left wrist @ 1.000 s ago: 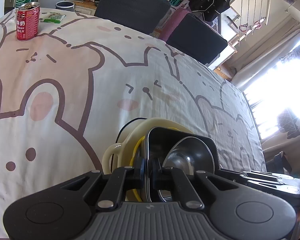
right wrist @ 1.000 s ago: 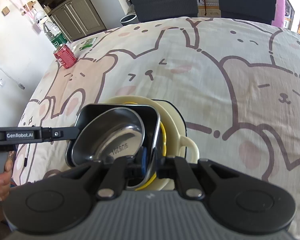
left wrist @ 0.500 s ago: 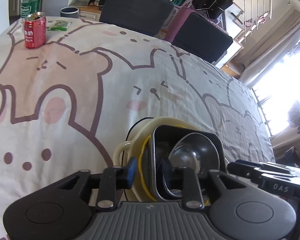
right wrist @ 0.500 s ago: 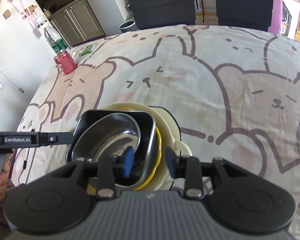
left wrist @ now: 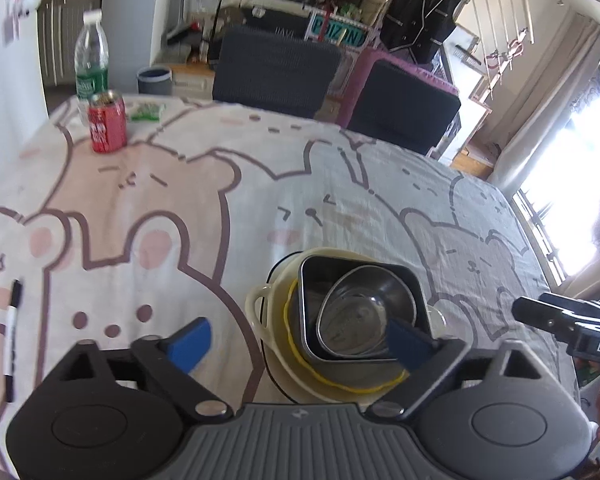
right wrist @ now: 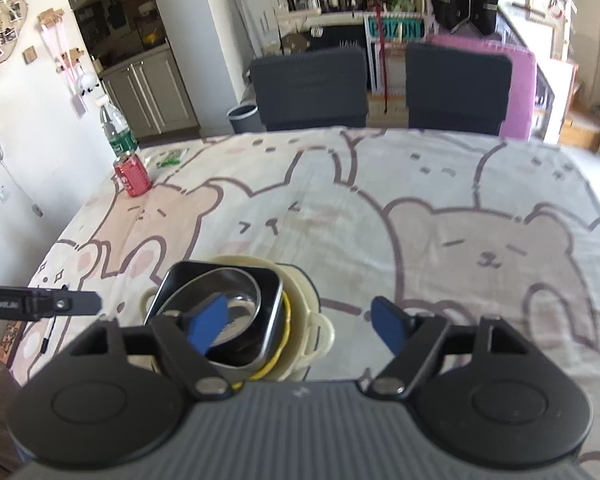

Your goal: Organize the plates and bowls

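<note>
Evidently the stacking step was finishing: a steel bowl (left wrist: 366,312) sat nested in a dark square dish (left wrist: 360,312), which sat in a cream two-handled bowl (left wrist: 268,320) with a yellow rim showing, all on the bear-print counter (left wrist: 180,208). The left gripper (left wrist: 300,340) and the right gripper (right wrist: 300,320) had both just been opening their fingers, which stood wide with nothing held between them; each blue pad nearest the stack overlapped it in the picture but pressed on nothing. By my reading the release was done and both hands were clearing the stack.

The next move, as I judge it, called for finding any dish left outside the stack; none showed in either view, so the task looked close to complete.

The left wrist view alone showed a black-and-white pen (left wrist: 11,332) lying near the counter's edge, and the right gripper's body at its right side. The right wrist view alone showed the kitchen cabinets (right wrist: 148,92) by the wall. Both views showed the red can (right wrist: 133,178) and the water bottle (right wrist: 114,126) well apart from the stack.
</note>
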Demonstrator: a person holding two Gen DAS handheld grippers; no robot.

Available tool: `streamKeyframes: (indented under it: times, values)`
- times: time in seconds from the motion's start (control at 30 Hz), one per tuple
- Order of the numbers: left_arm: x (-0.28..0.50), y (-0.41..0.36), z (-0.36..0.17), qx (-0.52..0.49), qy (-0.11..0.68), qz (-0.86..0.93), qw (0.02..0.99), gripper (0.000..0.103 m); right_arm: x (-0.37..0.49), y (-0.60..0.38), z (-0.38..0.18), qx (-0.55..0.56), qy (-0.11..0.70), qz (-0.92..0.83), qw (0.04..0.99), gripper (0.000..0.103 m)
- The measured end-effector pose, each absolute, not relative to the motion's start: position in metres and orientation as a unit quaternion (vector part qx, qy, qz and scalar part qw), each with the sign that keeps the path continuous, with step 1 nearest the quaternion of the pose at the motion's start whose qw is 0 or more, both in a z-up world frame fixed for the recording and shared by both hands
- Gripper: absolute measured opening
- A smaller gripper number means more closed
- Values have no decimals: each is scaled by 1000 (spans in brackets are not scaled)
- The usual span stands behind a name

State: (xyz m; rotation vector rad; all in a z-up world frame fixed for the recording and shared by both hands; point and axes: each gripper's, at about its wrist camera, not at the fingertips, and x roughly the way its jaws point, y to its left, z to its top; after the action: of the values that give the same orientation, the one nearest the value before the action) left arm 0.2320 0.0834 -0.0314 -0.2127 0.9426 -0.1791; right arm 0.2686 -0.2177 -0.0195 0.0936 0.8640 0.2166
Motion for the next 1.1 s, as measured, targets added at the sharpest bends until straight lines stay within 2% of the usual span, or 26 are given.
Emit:
streamKeyframes:
  times: [0.1, 0.33, 0.7, 1.1]
  values:
    - [216, 81, -14, -94, 434, -85, 892, 103, 253, -221, -6, 29, 398, 96, 912, 91]
    - [171, 70, 29, -88, 389, -84, 913, 103, 206, -231, 25, 7, 345, 97, 934, 103]
    - [98, 56, 71, -51, 312, -70, 946, 103, 130, -235, 59, -18, 263, 86, 961, 103]
    - [56, 74, 42, -5, 247, -54, 967, 103, 84, -222, 37, -3, 228, 59, 972, 103]
